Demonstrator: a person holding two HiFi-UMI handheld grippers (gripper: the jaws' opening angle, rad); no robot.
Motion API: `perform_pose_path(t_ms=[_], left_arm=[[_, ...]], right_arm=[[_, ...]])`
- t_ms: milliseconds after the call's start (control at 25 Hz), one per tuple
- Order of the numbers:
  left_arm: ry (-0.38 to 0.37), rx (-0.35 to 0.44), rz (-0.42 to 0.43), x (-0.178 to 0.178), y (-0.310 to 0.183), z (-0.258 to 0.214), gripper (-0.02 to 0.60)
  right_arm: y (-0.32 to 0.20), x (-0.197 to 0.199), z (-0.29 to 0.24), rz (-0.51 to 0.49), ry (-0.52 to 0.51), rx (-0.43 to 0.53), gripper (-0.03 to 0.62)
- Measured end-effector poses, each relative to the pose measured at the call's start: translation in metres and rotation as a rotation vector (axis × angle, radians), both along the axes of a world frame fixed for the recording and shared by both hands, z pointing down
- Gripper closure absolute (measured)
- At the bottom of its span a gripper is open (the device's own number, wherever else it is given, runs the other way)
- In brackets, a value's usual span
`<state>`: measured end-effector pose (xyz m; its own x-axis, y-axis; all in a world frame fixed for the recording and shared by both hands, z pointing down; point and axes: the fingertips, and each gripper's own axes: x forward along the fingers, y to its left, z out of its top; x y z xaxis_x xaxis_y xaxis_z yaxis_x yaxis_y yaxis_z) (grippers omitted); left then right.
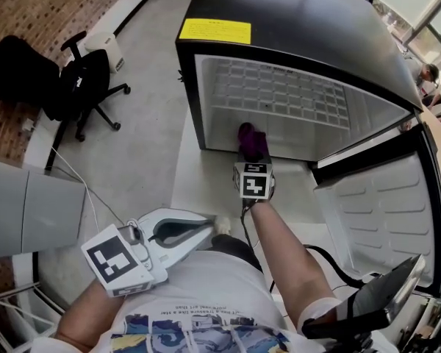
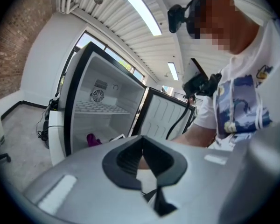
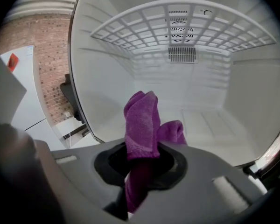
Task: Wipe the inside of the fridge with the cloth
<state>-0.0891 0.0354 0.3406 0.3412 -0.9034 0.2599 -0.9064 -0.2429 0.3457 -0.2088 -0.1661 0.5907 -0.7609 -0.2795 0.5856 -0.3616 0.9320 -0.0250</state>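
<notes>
Right gripper view: a soft purple terry cloth (image 3: 141, 120) is clamped between the closed fingers of the right gripper (image 3: 141, 167), held at the mouth of the open black fridge with white lining (image 3: 98, 73). The fingers of the left gripper (image 2: 142, 164) are pressed together on nothing. The cloth is judged light and limp; a bunched mid-fold hold leaves a broad wiping pad.

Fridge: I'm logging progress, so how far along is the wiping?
Done: the door is open and the right claw is shut on the purple cloth. In hand: the cloth is at the fridge opening, not visibly touching it. Left: wiping walls, floor and shelf. The left claw idles, shut.
</notes>
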Motion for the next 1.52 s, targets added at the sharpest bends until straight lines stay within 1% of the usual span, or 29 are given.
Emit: perform_pose_path(t_ms=[120,200,280,360,520,760,920,1000,1080,1200,1320,1400,1520], left_arm=[[-0.011,-0.001,-0.032,-0.003,0.012,0.000,0.574],[-0.012,-0.009,-0.060,-0.004,0.019,-0.001,0.574],[-0.030,-0.013,-0.084,-0.007,0.026,0.002,0.574],[-0.047,-0.015,-0.099,-0.008,0.032,0.005,0.574],[-0.048,-0.016,-0.120,-0.008,0.043,0.005,0.574],[-0.047,-0.011,-0.114,-0.002,0.054,0.004,0.574],[-0.033,-0.001,-0.113,0.003,0.061,0.001,0.574],[-0.038,0.008,-0.101,0.005,0.065,0.001,0.575],[-0.028,0.021,-0.066,0.009,0.068,0.001,0.574],[-0.011,0.036,-0.015,0.020,0.074,0.000,0.574],[-0.004,0.025,0.023,0.036,0.086,0.006,0.575],[-0.002,0.029,0.091,0.050,0.087,0.011,0.574],[0.004,0.041,0.210,0.071,0.079,0.018,0.574]], right_arm=[[0.014,-0.012,0.002,-0.030,-0.013,-0.033,0.540],[0.024,-0.021,0.005,-0.058,-0.022,-0.068,0.540],[0.035,-0.030,0.006,-0.085,-0.031,-0.106,0.540],[0.044,-0.037,0.007,-0.105,-0.039,-0.131,0.540],[0.061,-0.045,0.008,-0.140,-0.044,-0.168,0.540],[0.091,-0.049,0.000,-0.235,-0.078,-0.262,0.540],[0.099,-0.041,-0.013,-0.264,-0.106,-0.272,0.540],[0.100,-0.033,-0.027,-0.255,-0.126,-0.253,0.540],[0.094,-0.019,-0.046,-0.227,-0.148,-0.205,0.540],[0.088,0.010,-0.081,-0.175,-0.195,-0.133,0.540],[0.097,0.047,-0.124,-0.155,-0.255,-0.073,0.540],[0.094,0.080,-0.155,-0.115,-0.294,-0.018,0.540],[0.078,0.136,-0.200,-0.025,-0.329,0.078,0.540]])
